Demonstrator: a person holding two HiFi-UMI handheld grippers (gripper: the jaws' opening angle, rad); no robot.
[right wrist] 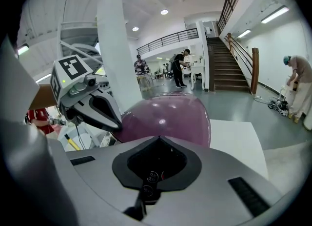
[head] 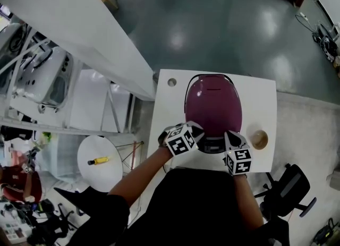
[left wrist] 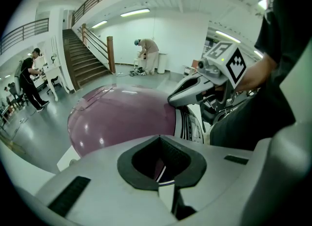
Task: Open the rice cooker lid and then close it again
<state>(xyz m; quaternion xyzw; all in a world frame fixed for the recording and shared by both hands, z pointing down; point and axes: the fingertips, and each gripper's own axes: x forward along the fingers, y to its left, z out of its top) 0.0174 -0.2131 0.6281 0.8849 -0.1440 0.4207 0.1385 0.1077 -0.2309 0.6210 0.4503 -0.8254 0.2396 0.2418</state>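
The rice cooker (head: pixel 212 104) stands on the white table (head: pixel 265 93), its purple lid down and its dark handle lying over the far side. Both grippers sit at its near front edge, by the control panel (left wrist: pixel 190 128). My left gripper (head: pixel 198 132) is shut with nothing between its jaws, tips at the front left of the cooker (left wrist: pixel 122 117). My right gripper (head: pixel 229 136) is shut too and holds nothing, at the front right of the cooker (right wrist: pixel 165 113). Each shows in the other's view: the right gripper (left wrist: pixel 171 100) and the left gripper (right wrist: pixel 117 124).
A small round bowl (head: pixel 258 138) stands on the table right of the cooker. A cable hole (head: pixel 171 82) is at the table's far left corner. A round white side table (head: pixel 87 170) with a yellow tool (head: pixel 99 160) is on the left, an office chair (head: pixel 289 189) on the right.
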